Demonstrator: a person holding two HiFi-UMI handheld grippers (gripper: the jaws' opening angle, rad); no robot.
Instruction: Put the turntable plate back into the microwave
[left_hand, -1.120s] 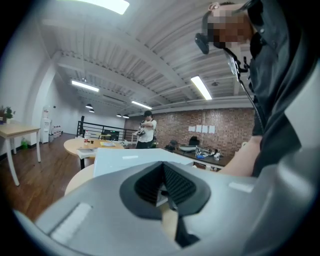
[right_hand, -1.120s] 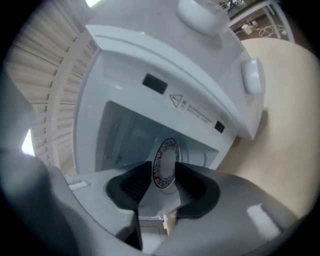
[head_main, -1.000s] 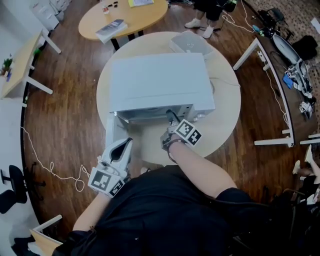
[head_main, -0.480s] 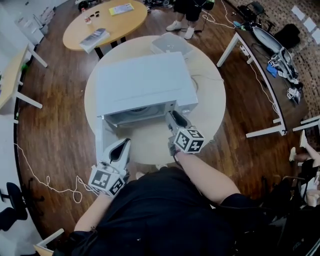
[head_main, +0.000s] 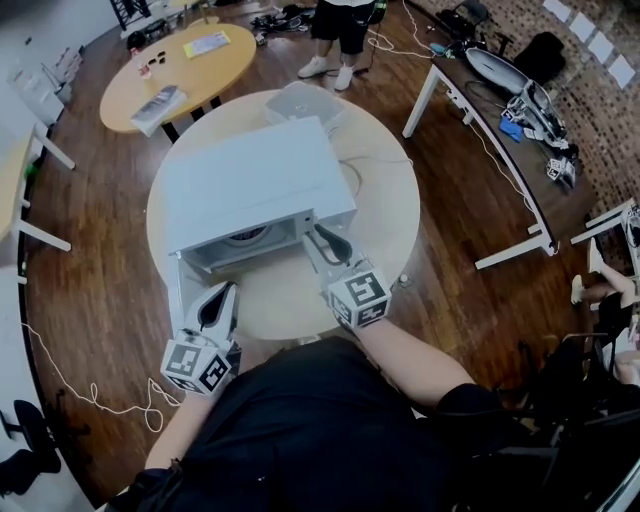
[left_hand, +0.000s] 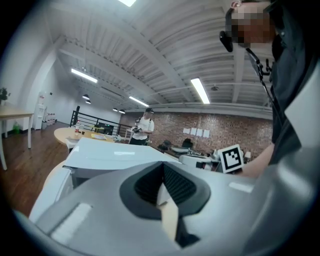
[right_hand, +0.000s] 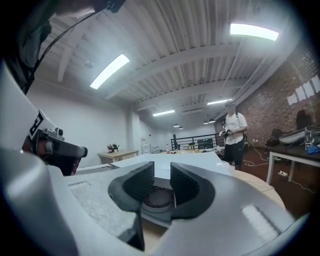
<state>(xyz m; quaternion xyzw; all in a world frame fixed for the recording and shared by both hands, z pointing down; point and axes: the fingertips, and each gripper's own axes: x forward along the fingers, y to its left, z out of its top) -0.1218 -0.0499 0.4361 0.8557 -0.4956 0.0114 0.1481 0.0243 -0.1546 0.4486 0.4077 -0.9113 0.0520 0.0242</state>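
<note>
Microwave (head_main: 250, 185) on a round table (head_main: 392, 205), its door (head_main: 179, 290) swung open. The turntable plate (head_main: 246, 237) lies inside. The right gripper (head_main: 320, 238) hovers at the opening, its jaws slightly apart, just closing, with nothing between them. The left gripper (head_main: 220, 292), beside the door, is closed and empty.

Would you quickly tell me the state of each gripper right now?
Left gripper: closed, empty.
Right gripper: open, has just been closing, nothing between its jaws.
</note>
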